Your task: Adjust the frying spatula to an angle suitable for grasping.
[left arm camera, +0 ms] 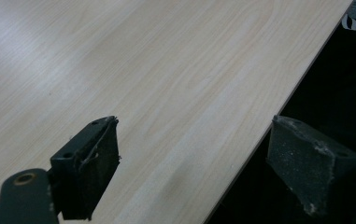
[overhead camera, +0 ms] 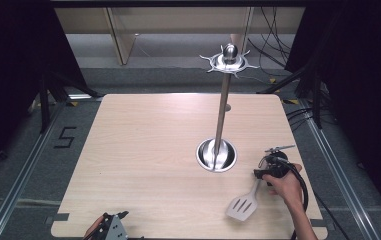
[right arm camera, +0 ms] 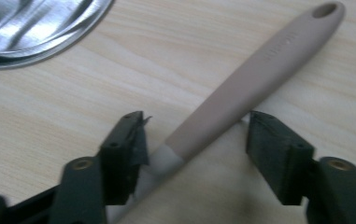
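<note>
Light wood bench (overhead camera: 143, 150), dark curtains around. We saw the slotted spatula (overhead camera: 245, 202) lying at 5 o'clock of the steel stand (overhead camera: 217, 154). Right gripper (right arm camera: 194, 140) spread, jaws straddling its handle. Left gripper (left arm camera: 192, 158) spread at the bench's 7 o'clock edge.

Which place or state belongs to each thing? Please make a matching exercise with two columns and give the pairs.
Things:
1. spatula
2. stand
3. left claw
4. right claw

Places or states:
A. open, above the table's edge
B. upright, on a round shiny base
C. flat on the table, at the near right
D. open, one jaw on each side of a beige handle

Pairs: 1-C, 2-B, 3-A, 4-D
</note>
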### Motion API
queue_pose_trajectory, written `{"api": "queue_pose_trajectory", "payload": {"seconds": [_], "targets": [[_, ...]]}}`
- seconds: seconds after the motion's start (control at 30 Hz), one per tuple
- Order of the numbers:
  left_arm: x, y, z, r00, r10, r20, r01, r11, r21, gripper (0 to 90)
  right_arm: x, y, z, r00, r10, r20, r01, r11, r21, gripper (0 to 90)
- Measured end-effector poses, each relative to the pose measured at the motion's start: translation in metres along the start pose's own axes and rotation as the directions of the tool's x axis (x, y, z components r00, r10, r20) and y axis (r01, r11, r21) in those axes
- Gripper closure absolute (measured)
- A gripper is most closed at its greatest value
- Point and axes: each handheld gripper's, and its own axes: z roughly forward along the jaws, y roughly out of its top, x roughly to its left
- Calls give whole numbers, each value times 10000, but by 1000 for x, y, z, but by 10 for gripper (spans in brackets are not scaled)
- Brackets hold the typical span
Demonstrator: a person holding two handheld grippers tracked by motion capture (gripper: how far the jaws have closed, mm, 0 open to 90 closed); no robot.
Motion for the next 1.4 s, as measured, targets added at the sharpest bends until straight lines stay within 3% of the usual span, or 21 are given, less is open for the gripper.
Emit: {"api": "queue_pose_trajectory", "payload": {"seconds": [0.03,0.07,0.17,0.3,0.33,0.43,0.47,0.5,0.53,0.57,0.6,0.63,0.67,0.7,0.73,0.83,0.87,0.97,1.03,1.07,1.4], "targets": [[1,0,-1,9999,118,50,-118,9999,48,159,1,3,1,9998,-187,-63,187,9998,106,432],[-1,-1,1,9996,-270,-23,270,9996,38,159,2,6,1,9996,-255,-148,258,9995,191,443],[-2,0,1,9995,-311,-19,311,9995,-30,159,4,14,0,9992,7,-391,29,9958,916,470],[-2,0,1,9992,-388,66,389,9992,-99,159,4,21,2,9975,-247,-666,328,9918,1234,488],[-1,0,0,9999,-137,1,137,9998,-157,159,5,22,2,9965,-338,-766,429,9917,1213,500],[-2,0,1,9995,-314,-10,314,9995,-38,159,7,26,3,9953,-461,-846,577,9886,1390,513],[-2,0,1,9995,-310,-12,310,9995,-36,159,5,27,4,9921,-907,-865,1008,9874,1218,517],[-2,0,1,9995,-316,-8,316,9995,-37,159,6,28,4,9930,-633,-1001,776,9861,1470,522],[-2,0,1,9995,-318,13,318,9995,-46,159,5,29,5,9890,-1172,-898,1282,9834,1285,532],[-2,0,-1,9995,-315,49,315,9995,-55,159,6,29,4,9886,-1216,-888,1333,9809,1414,545],[1,1,-2,9998,151,114,-151,9999,4,159,6,28,3,9865,-1365,-903,1481,9794,1371,558],[1,1,-2,9998,151,114,-151,9999,4,159,5,29,3,9861,-1321,-1007,1460,9784,1467,573],[0,0,-2,9999,-111,76,110,9999,129,159,4,29,2,9826,-1518,-1070,1670,9743,1510,588],[0,0,-1,10000,-65,63,64,9998,165,159,4,28,1,9788,-1813,-955,1943,9692,1513,601],[-2,-1,1,9996,-297,-31,297,9995,-47,159,4,28,0,9775,-1863,-989,2009,9654,1665,613],[-1,0,-2,10000,-64,28,64,9999,114,160,2,29,-1,9719,-2126,-1008,2277,9577,1761,639],[-2,0,0,9997,-251,-76,251,9997,-30,159,-1,29,-2,9666,-2357,-1004,2515,9475,1974,658],[-2,0,-1,9999,-137,2,137,9999,98,160,-1,31,-2,9661,-2378,-1010,2547,9421,2180,675],[0,1,0,9999,120,-16,-120,9999,37,160,-2,35,-2,9662,-2385,-976,2565,9265,2752,681],[0,1,0,9999,122,-15,-122,9999,39,159,1,36,-2,9725,-2168,-855,2323,9307,2827,682],[-1,0,-1,10000,-62,17,62,9999,146,160,-1,45,5,9786,-1828,-943,2037,9250,3208,687]]}}
